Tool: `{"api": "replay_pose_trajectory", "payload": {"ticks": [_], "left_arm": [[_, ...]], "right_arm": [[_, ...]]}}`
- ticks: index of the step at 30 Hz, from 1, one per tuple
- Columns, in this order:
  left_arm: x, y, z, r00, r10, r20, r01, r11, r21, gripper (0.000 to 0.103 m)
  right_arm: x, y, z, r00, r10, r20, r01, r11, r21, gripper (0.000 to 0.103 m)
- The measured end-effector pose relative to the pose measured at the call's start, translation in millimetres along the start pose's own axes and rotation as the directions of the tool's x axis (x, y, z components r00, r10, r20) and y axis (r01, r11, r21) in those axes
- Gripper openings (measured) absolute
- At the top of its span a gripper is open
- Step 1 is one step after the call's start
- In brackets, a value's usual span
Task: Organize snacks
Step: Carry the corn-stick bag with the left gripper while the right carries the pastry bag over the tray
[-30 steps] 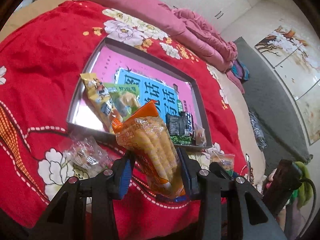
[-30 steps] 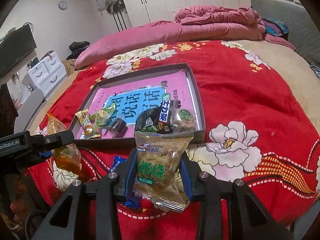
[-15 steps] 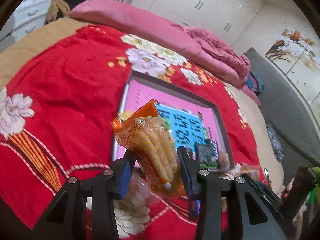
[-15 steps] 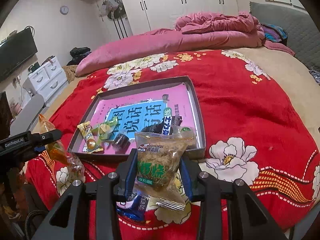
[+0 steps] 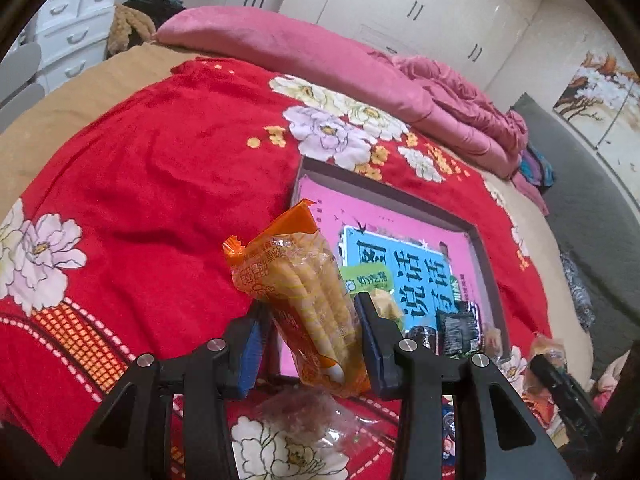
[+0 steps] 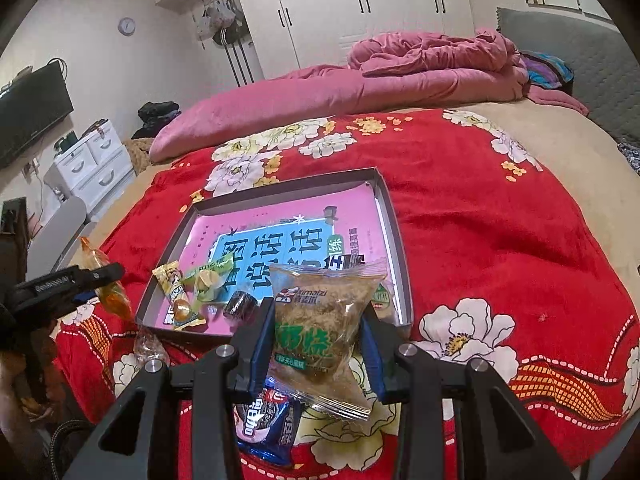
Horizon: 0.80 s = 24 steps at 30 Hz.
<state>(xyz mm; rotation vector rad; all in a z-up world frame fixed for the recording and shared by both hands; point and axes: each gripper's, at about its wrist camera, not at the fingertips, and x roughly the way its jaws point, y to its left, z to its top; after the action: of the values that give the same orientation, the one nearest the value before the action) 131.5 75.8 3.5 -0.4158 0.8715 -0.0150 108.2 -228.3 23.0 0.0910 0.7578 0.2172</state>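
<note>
My left gripper [image 5: 312, 320] is shut on an orange packet of stick biscuits [image 5: 300, 288], held upright above the red blanket just left of the tray's near corner. The same gripper [image 6: 90, 280] and the orange packet [image 6: 108, 292] show at the left of the right wrist view. My right gripper [image 6: 316, 312] is shut on a clear packet of meat-floss cake [image 6: 320, 320], in front of the grey tray [image 6: 386, 200]. The tray [image 5: 384, 194] has a pink and blue printed bottom and holds several small snacks along its near side.
A blue cookie packet [image 6: 268, 420] lies on the blanket under my right gripper. A clear-wrapped snack [image 6: 148, 348] lies by the tray's near left corner, also below my left gripper [image 5: 304, 412]. Pink quilt [image 6: 400, 76] at the back; white drawers [image 6: 92, 164] stand left of the bed.
My left gripper has swung left and tipped up with the orange packet, so the tray now sits to the right in its view. My right gripper has drawn back slightly, still holding its packet.
</note>
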Motion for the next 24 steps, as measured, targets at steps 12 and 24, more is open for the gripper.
{"api": "replay_pose_trajectory", "payload": {"ticks": [12, 24], "left_arm": [[26, -26, -4, 0.996, 0.084, -0.012, -0.082, 0.990, 0.112, 0.043], [46, -29, -10, 0.990, 0.136, -0.031, -0.130, 0.981, 0.147, 0.042]], "right_arm": [[10, -2, 7, 1.000, -0.001, -0.002, 0.001, 1.000, 0.006, 0.040], [30, 0, 16, 1.000, 0.000, -0.009, 0.001, 1.000, 0.015, 0.040]]}}
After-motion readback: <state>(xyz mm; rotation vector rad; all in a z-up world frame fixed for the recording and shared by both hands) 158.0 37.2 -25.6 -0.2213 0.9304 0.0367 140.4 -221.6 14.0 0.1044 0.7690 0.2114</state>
